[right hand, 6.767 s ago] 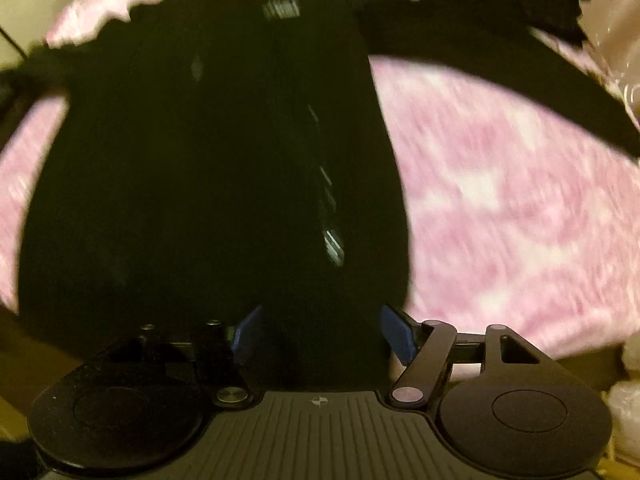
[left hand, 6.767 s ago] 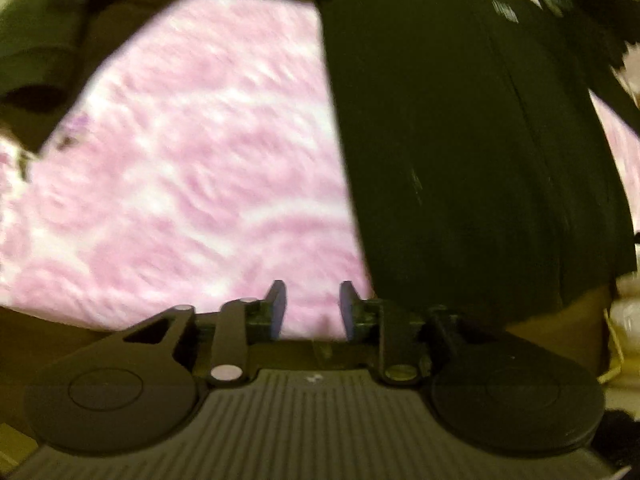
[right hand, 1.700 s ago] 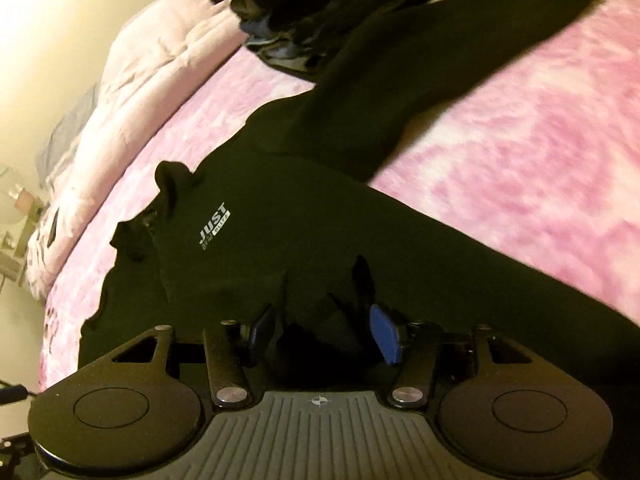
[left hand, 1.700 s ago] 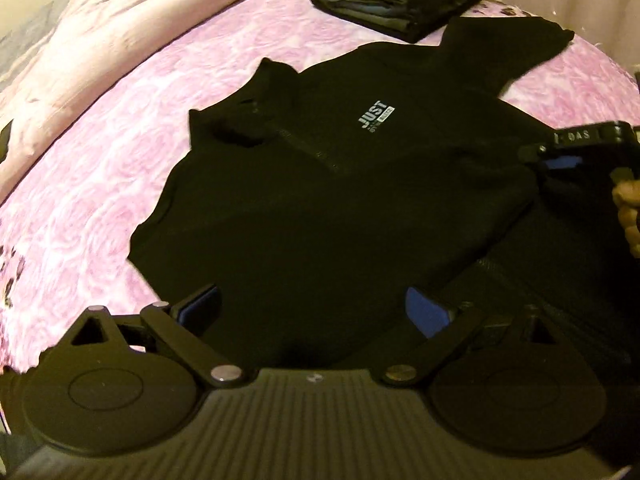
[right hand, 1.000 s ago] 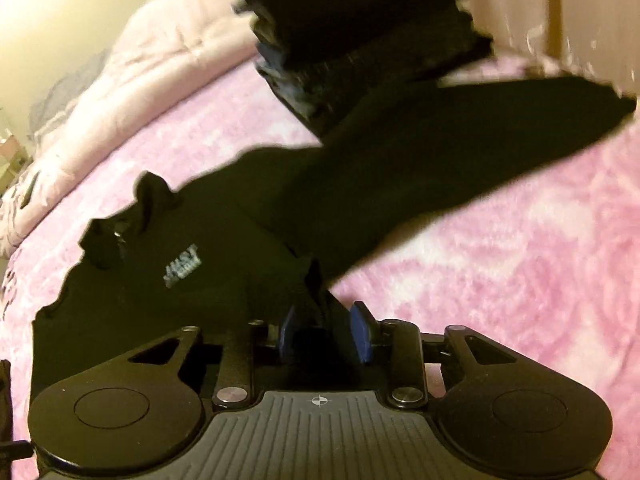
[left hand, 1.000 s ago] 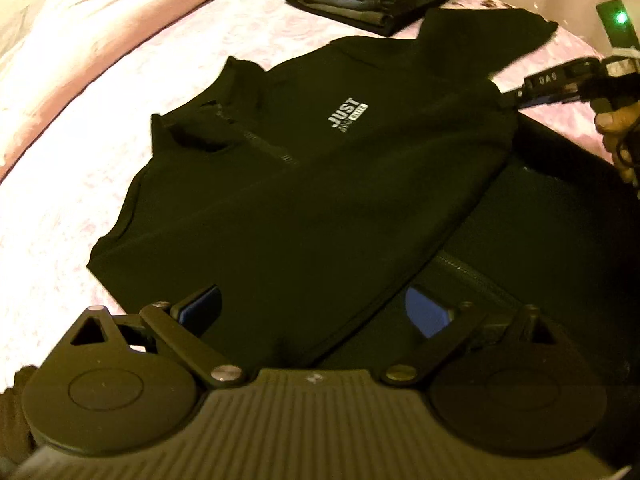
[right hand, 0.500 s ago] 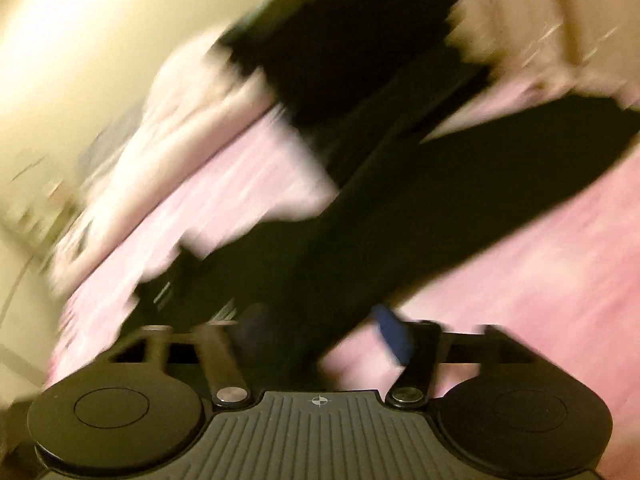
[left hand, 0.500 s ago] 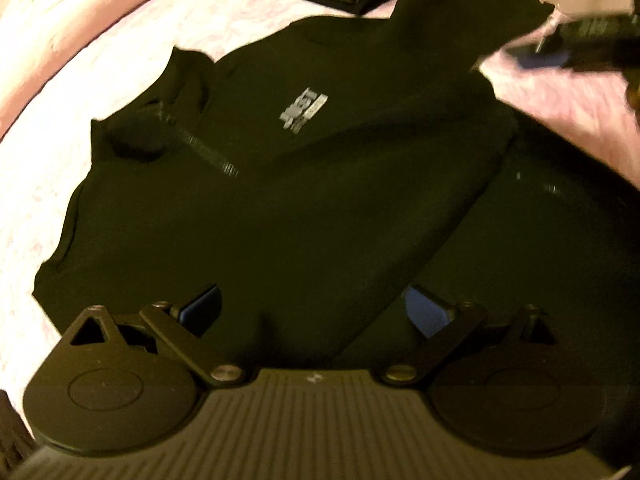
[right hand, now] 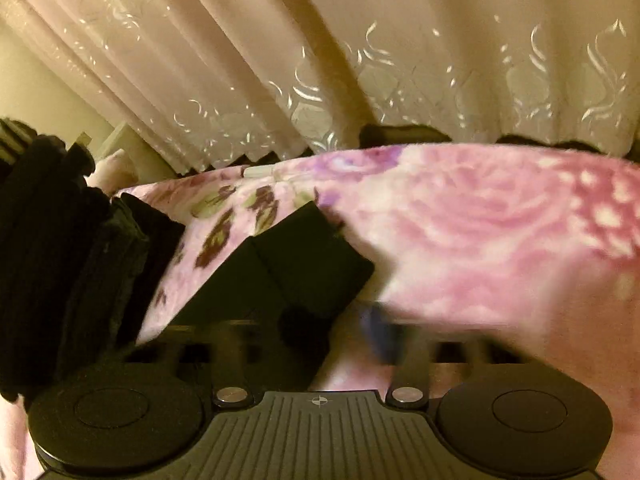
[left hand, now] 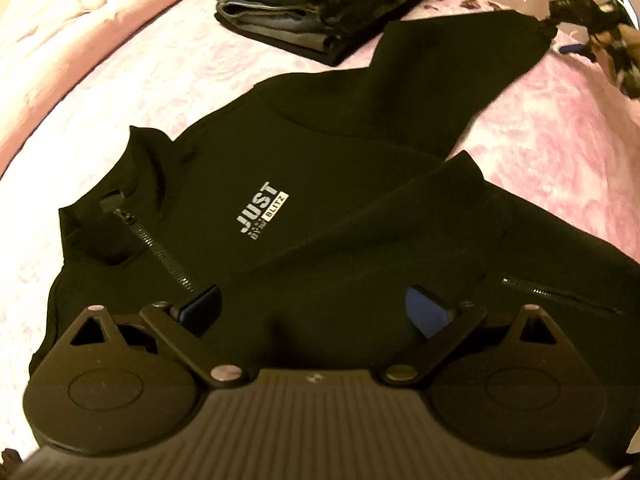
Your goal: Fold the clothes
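Note:
A black zip jacket [left hand: 304, 184] with a white "JUST BLITZ" logo lies flat on the pink bed. One sleeve lies folded across its front; the other sleeve [left hand: 460, 68] stretches to the far right. My left gripper [left hand: 312, 308] hovers open over the jacket's lower front, holding nothing. My right gripper [right hand: 344, 332] is at the cuff [right hand: 308, 256] of the outstretched sleeve; its fingers are blurred and the cuff lies between them. It also shows in the left wrist view [left hand: 576, 28], at the sleeve end.
A stack of folded dark clothes [left hand: 320, 8] sits at the far side of the bed, and at the left in the right wrist view [right hand: 60, 264]. The pink floral blanket [right hand: 480, 232] ends at a patterned curtain [right hand: 320, 52]. A pale quilt [left hand: 80, 40] lies far left.
My right gripper let go of the jacket's side, opened and swung out to the far sleeve's cuff. My left gripper stayed open and drifted slightly closer to the jacket's collar.

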`<action>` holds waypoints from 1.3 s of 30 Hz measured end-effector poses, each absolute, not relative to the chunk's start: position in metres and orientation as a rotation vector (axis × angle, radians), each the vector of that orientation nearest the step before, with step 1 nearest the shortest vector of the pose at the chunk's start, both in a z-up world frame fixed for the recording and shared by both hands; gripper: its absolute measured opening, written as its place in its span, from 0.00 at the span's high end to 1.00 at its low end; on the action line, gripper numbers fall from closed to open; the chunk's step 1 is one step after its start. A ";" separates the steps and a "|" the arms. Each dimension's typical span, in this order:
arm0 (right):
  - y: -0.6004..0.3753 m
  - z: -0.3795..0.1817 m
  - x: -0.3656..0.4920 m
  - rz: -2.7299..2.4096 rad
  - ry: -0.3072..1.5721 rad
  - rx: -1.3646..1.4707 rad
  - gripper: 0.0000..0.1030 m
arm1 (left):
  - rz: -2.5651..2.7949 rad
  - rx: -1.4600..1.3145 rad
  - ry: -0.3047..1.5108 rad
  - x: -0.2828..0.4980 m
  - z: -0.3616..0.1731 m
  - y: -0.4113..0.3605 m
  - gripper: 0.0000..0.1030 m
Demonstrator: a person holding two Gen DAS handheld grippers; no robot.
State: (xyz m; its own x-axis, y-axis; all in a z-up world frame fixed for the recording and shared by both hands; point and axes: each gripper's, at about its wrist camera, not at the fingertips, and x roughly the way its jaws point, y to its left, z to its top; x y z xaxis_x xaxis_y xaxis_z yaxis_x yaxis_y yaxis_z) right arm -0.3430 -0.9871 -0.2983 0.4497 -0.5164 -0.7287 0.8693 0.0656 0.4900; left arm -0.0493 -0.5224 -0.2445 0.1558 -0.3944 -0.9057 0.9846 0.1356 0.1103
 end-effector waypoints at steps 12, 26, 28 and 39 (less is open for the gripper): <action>-0.799 -0.124 -0.169 -0.723 0.378 0.355 0.91 | -1.063 0.761 0.852 -0.012 -0.214 -0.481 0.06; -0.438 -0.201 0.041 0.026 0.611 0.105 0.11 | -0.714 0.600 0.890 0.089 -0.194 -0.269 0.06; -0.441 -0.209 0.029 -0.011 0.671 0.128 0.11 | -0.712 0.580 0.914 0.103 -0.201 -0.252 0.06; -0.577 -0.241 -0.045 -0.398 0.900 0.176 0.11 | -0.880 0.329 1.018 0.189 -0.253 -0.327 0.56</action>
